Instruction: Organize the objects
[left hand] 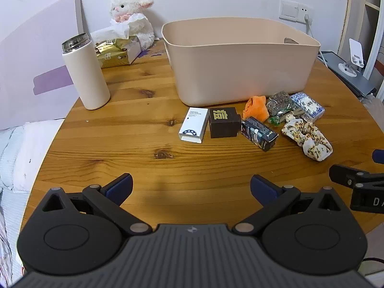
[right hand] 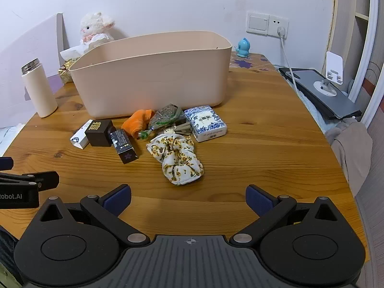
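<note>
A beige plastic bin [left hand: 240, 72] [right hand: 153, 81] stands at the back of the round wooden table. In front of it lie a white box [left hand: 194, 124], a dark brown box [left hand: 224, 122] [right hand: 99, 132], a dark printed box [left hand: 260, 133] [right hand: 123, 145], an orange cloth [left hand: 255, 108] [right hand: 138, 121], a bag of dried leaves [left hand: 279, 102] [right hand: 166, 116], a blue-and-white box [left hand: 308, 105] [right hand: 206, 122] and a floral scrunchie [left hand: 308, 139] [right hand: 177, 156]. My left gripper [left hand: 191, 187] is open above bare wood near the front edge. My right gripper [right hand: 188, 198] is open just short of the scrunchie.
A white flask [left hand: 86, 72] [right hand: 39, 88] stands at the left. A plush lamb [left hand: 132, 16] and a gold tissue pack [left hand: 115, 52] sit behind it. A blue figurine [right hand: 243, 46] stands back right, a phone stand [right hand: 330, 76] and a socket cable [right hand: 285, 55] off to the right.
</note>
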A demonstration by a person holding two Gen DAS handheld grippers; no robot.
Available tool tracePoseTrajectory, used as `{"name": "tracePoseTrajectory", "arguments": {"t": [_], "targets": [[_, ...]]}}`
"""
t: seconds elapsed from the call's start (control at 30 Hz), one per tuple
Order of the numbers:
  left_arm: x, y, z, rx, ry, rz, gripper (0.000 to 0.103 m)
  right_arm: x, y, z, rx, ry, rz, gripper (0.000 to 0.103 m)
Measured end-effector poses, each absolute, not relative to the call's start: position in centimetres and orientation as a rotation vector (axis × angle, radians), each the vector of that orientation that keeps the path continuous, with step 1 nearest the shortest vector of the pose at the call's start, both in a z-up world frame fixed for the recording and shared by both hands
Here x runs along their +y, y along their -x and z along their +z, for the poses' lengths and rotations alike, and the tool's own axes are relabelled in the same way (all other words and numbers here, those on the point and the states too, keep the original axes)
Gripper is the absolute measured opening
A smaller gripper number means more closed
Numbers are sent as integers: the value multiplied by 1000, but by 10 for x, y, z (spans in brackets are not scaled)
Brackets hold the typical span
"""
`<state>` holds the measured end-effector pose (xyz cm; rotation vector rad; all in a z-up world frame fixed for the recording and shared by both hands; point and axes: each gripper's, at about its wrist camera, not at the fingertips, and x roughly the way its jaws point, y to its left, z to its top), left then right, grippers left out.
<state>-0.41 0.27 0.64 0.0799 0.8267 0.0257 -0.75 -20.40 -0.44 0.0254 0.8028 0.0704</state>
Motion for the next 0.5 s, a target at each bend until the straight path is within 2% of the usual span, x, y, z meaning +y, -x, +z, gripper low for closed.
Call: {"name": "tracePoseTrajectory", "arguments": {"t": [0.5], "targets": [[1, 2, 3, 835, -81, 12, 103, -203, 5, -5, 813, -11, 60, 103]]}}
